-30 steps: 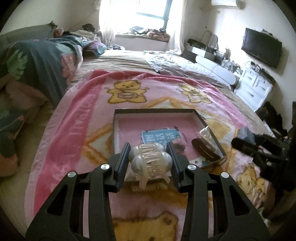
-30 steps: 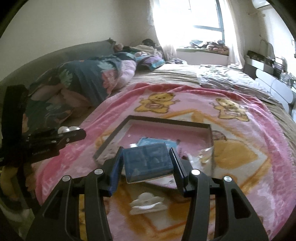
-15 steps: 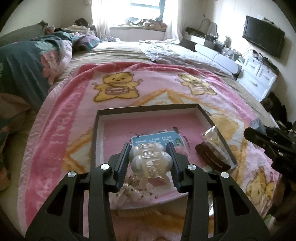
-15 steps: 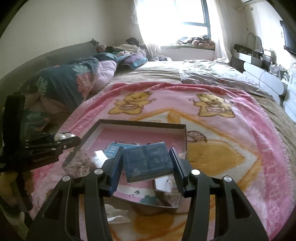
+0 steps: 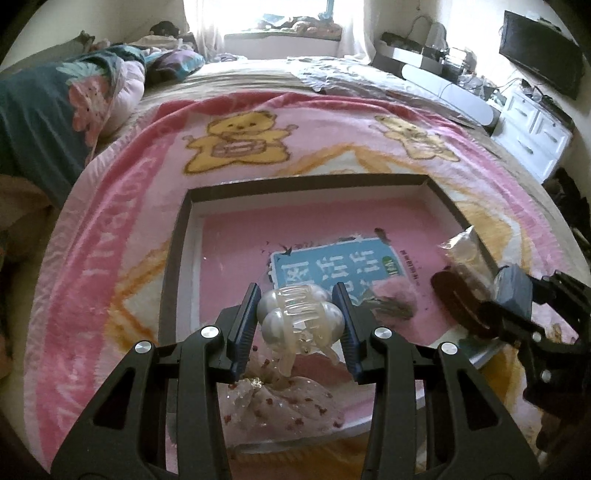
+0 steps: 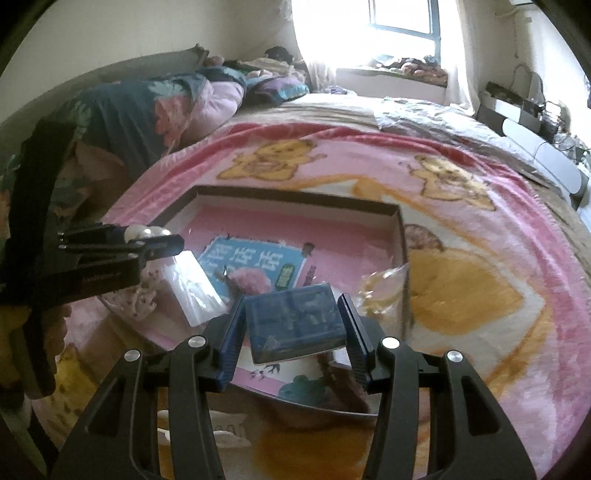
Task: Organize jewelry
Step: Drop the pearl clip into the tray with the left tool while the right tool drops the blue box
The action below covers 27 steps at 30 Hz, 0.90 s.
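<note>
The left tool [image 5: 298, 320] grips a pearly hair clip [image 5: 300, 318] above the shallow box [image 5: 177, 236] on the bed's pink blanket [image 5: 110, 221]. The right tool [image 6: 293, 322] clamps a small blue case [image 6: 295, 319] over the box's near edge.

Strong daylight comes from the window [image 6: 402, 22] and blows it out white. The edges bend and darken; the blanket [image 6: 480, 280] looks blurred.
</note>
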Available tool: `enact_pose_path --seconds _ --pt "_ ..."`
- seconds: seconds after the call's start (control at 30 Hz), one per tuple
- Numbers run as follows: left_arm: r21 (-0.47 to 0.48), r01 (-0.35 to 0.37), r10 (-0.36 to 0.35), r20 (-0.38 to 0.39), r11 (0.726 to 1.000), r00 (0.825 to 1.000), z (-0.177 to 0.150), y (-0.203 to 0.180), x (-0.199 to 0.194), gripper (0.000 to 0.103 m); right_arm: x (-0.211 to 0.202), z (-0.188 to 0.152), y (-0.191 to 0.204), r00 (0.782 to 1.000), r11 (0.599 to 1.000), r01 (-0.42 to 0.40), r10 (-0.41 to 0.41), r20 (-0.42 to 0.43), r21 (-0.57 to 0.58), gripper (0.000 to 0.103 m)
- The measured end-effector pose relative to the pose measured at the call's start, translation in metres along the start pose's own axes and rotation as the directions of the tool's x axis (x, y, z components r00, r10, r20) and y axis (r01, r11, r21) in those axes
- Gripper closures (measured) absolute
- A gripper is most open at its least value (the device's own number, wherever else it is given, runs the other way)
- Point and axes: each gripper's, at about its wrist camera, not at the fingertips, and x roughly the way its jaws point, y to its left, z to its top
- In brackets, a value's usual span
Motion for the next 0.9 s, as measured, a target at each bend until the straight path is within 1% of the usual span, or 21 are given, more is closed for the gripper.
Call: enact_pose_path --seconds 0.23,0.4,0.63,0.77,0.83,0.87,0.9 --pt "-0.020 -0.015 0.014 -0.021 1.000 1.000 -0.001 0.005 0.014 0.071 0.012 0.000 0.011 1.000 0.999 -0.021 0.020 -0.015 -0.041 0.055" --pt "-0.040 -0.021 0.020 -0.025 0.999 0.999 -0.001 0.011 0.016 0.071 0.017 -0.001 0.018 0.999 0.998 -0.034 0.033 -0.022 -0.055 0.055" --pt "-0.061 -0.026 0.024 -0.036 0.998 0.999 -0.004 0.018 0.019 0.071 0.025 -0.004 0.029 0.999 0.997 -0.042 0.040 -0.037 -0.064 0.055" --pt "-0.069 -0.025 0.022 -0.038 0.997 0.999 -0.004 0.022 0.018 0.071 0.030 -0.005 0.031 0.998 0.997 -0.039 0.036 -0.052 -0.060 0.055" --pt "-0.067 -0.027 0.024 -0.037 0.997 0.999 -0.003 0.022 0.018 0.071 0.030 -0.006 0.030 0.997 0.997 -0.050 0.047 -0.056 -0.052 0.055" --pt "-0.067 -0.026 0.023 -0.037 0.997 0.999 -0.003 0.022 0.018 0.071 0.029 -0.005 0.030 0.997 0.997 -0.053 0.050 -0.055 -0.047 0.054" --pt "-0.068 -0.026 0.024 -0.037 0.997 0.999 -0.003 0.022 0.018 0.071 0.027 -0.005 0.029 0.997 0.998 -0.054 0.052 -0.051 -0.043 0.048"
